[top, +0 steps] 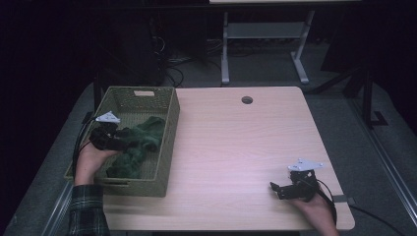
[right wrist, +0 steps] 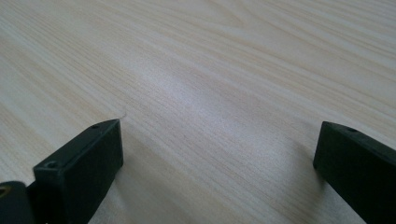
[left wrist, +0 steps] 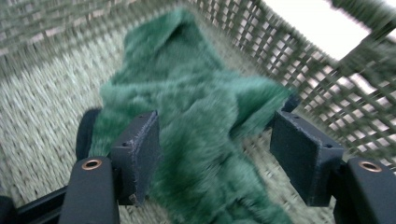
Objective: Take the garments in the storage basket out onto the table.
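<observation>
Left hand [top: 91, 160] low, left tool [top: 114, 139] inside basket [top: 169, 142] over green cloth [top: 142, 140] | left gripper view: tool [left wrist: 215, 149] unclenched, straddling cloth [left wrist: 201, 140], long axis running away | right gripper view: right tool [right wrist: 217, 154] released, idle on bare worktop [right wrist: 210, 60].

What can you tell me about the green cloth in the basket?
The cloth is dark green and fuzzy, like plush or fleece. It lies crumpled in uneven folds on the floor of the woven basket, toward its right wall and near end. The left gripper is down over it with jaws either side of a raised fold; the left pad touches the pile, the right one stands clear.
</observation>
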{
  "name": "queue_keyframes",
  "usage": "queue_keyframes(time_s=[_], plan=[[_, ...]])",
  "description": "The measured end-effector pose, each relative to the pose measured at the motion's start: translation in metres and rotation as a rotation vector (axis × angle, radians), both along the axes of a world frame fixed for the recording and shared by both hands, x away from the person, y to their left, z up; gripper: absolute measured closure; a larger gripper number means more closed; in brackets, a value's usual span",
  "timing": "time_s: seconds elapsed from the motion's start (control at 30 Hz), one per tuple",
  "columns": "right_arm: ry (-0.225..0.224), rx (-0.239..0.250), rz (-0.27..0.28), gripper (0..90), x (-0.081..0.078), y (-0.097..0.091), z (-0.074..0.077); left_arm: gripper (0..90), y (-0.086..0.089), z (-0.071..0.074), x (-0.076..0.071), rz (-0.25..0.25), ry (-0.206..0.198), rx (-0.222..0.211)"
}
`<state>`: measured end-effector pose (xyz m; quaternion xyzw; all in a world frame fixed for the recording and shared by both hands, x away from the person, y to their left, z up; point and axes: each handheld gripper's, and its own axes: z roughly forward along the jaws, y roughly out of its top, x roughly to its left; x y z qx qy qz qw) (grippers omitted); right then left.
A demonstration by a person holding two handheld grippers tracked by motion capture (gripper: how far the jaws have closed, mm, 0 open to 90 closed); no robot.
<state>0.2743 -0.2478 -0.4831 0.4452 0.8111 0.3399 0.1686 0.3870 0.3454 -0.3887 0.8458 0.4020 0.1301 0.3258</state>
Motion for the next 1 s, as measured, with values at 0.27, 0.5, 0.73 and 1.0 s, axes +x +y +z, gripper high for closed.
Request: queue_keyframes(time_s=[0.27,0.5,0.73,1.0], plan=[[0.0,0.0,0.0,1.2,0.0,0.0,0.0,36.4,0.002,-0.012,0.004,0.013,0.061,0.037],[0.0,0.0,0.0,1.3,0.0,0.0,0.0,47.8,0.001,-0.017,0.006,0.011,0.104,0.049],[0.0,0.0,0.0,1.3,0.0,0.0,0.0,80.6,-0.001,-0.018,0.004,-0.043,0.149,0.054],[0.0,0.0,0.0,1.3,0.0,0.0,0.0,83.6,0.001,-0.007,0.002,-0.007,0.171,-0.033]])
